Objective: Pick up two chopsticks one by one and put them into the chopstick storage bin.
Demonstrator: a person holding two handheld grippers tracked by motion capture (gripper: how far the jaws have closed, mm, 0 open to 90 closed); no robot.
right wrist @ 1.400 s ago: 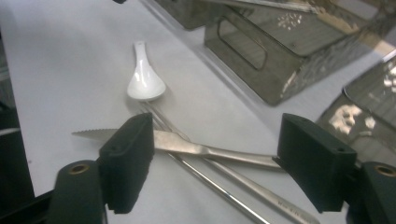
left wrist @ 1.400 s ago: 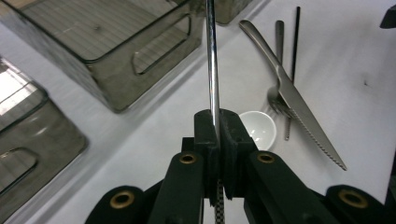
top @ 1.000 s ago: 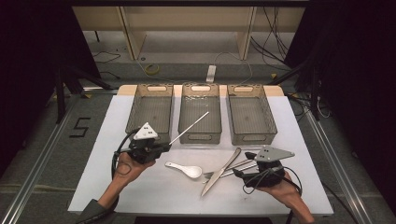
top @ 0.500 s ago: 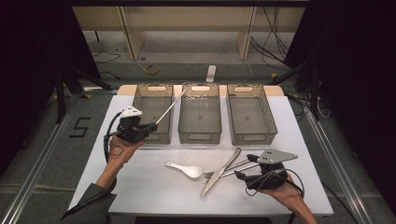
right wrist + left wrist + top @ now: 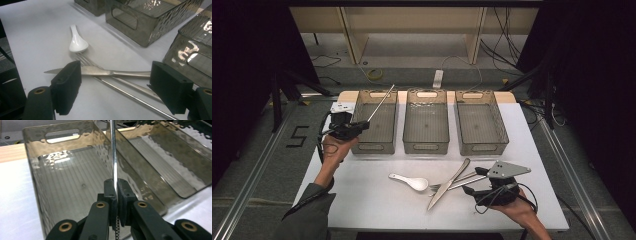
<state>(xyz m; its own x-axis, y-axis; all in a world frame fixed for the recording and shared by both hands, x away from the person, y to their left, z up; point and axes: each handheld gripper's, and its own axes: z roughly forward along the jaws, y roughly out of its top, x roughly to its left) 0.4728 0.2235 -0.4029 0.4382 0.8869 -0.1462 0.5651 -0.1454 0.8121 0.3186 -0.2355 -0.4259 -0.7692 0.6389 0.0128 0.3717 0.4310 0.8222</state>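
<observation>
Carrying a thin metal chopstick (image 5: pixel 380 103) clamped between its closed jaws, the left gripper (image 5: pixel 360 126) had travelled from the middle of the white table (image 5: pixel 362 200) up and leftward to the near left corner of the left bin (image 5: pixel 375 145), where a second earlier it hung just above the white spoon (image 5: pixel 411 182). The chopstick now slanted up and away over that bin, its tip above the far rim by the handle cutout; in the left gripper view the rod (image 5: pixel 114 155) rose straight out of the pinched pads with the bin's ribbed floor (image 5: pixel 75 195) directly beneath. That put the sorting job at the point of release: the stick was over its container but not yet in it, so lowering and letting go seemed to be the step that remained. The right gripper (image 5: pixel 473 189) had not moved; it rested on the table at the right with its jaws spread wide and nothing held, the knife (image 5: pixel 105 72) and fork (image 5: pixel 112 82) lying crossed just ahead of it, with a second chopstick (image 5: pixel 135 98) among them. The middle bin (image 5: pixel 426 145) and right bin (image 5: pixel 482 147) sat empty.
</observation>
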